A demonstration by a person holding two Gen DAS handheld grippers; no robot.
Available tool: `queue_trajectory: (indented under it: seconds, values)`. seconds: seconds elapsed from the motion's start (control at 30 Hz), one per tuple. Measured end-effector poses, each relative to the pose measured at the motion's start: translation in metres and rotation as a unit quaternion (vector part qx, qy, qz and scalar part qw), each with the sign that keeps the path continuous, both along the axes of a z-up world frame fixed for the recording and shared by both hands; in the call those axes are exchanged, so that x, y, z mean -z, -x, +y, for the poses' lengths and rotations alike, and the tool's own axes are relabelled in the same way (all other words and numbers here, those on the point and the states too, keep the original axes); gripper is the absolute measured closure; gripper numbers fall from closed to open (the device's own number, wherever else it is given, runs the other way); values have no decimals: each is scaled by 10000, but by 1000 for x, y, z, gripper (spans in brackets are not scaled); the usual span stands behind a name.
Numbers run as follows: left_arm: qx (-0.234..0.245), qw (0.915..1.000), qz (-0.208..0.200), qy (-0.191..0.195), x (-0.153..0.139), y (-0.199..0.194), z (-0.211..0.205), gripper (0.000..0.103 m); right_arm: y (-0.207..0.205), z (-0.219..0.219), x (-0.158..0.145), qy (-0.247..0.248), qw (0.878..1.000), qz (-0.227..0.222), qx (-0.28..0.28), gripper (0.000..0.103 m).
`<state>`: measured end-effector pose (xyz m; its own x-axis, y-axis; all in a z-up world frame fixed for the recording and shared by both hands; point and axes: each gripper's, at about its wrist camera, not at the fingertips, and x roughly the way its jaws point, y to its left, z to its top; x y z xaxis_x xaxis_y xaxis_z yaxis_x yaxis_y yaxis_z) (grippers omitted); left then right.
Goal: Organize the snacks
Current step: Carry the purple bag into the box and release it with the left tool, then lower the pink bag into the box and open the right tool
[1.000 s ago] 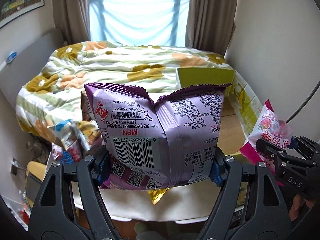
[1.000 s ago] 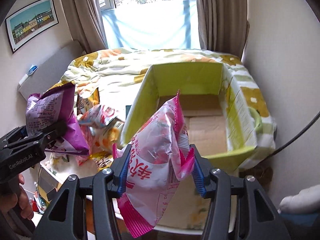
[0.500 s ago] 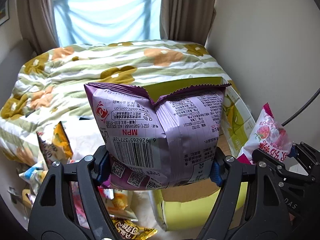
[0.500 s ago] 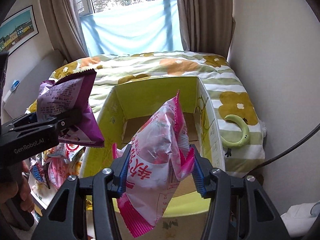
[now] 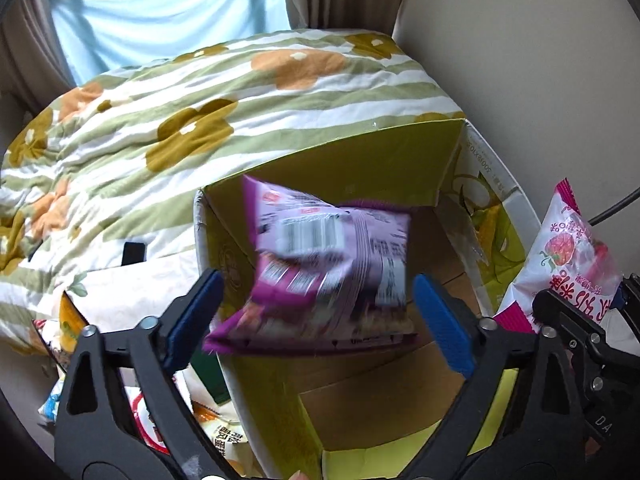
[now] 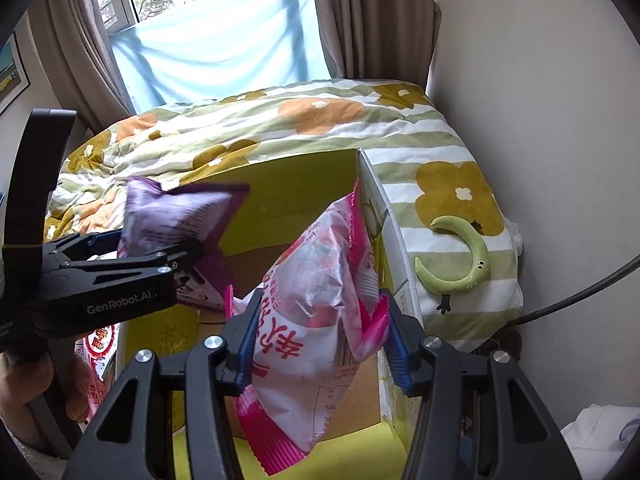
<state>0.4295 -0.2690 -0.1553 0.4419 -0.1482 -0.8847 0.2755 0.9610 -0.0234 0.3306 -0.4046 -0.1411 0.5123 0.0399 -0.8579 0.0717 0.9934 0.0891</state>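
Note:
My left gripper (image 5: pixel 320 312) is open over the green cardboard box (image 5: pixel 352 160). The purple snack bag (image 5: pixel 328 268) is blurred between and beyond its blue pads, clear of both, tipping into the box. It also shows in the right wrist view (image 6: pixel 176 220), beside the left gripper (image 6: pixel 120 264). My right gripper (image 6: pixel 316 348) is shut on a pink and white snack bag (image 6: pixel 316 304) and holds it above the box's (image 6: pixel 304 184) right side. That pink bag shows at the right edge of the left wrist view (image 5: pixel 568 256).
The box sits on a bed with a floral quilt (image 5: pixel 160 120). Several loose snack packs (image 5: pixel 208 432) lie left of the box. A green crescent toy (image 6: pixel 460 260) lies on the quilt right of the box. A wall (image 6: pixel 540 120) is close on the right.
My left gripper has opened and let go of the purple bag, which now drops towards the box. Both grippers have moved forward over the box. The right gripper still holds the pink bag.

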Motion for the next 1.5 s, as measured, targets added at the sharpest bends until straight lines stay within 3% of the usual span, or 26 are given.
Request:
queue_trajectory:
  seconds: [0.33, 0.7, 0.77, 0.8, 0.83, 0.87, 1.17, 1.5]
  values:
    - [-105, 9997, 9, 242, -11, 44, 35, 1, -15, 3, 5, -7, 9996, 22, -296, 54]
    - [-464, 9985, -4, 292, -12, 70, 65, 1, -67, 15, 20, -30, 9975, 127, -693, 52]
    - [-522, 9983, -17, 253, -10, 71, 69, 1, -70, 14, 25, -83, 9980, 85, -621, 46]
    - [-539, 9983, -25, 235, -10, 73, 71, 1, -70, 13, 26, -145, 9982, 51, -585, 30]
    - [-555, 9982, -36, 211, -10, 75, 72, 1, -69, 12, 27, -192, 9982, 26, -564, 7]
    - [-567, 9982, -48, 185, -9, 77, 74, 1, -67, 11, 27, -230, 9983, -19, -541, 0]
    - [-634, 9977, -182, 180, -17, 96, 76, 1, -33, 5, 10, -228, 9979, -269, -546, 0]
    - [-671, 9939, -869, 145, -70, 148, 73, 1, 26, -3, -44, -375, 9956, -702, -496, 0]
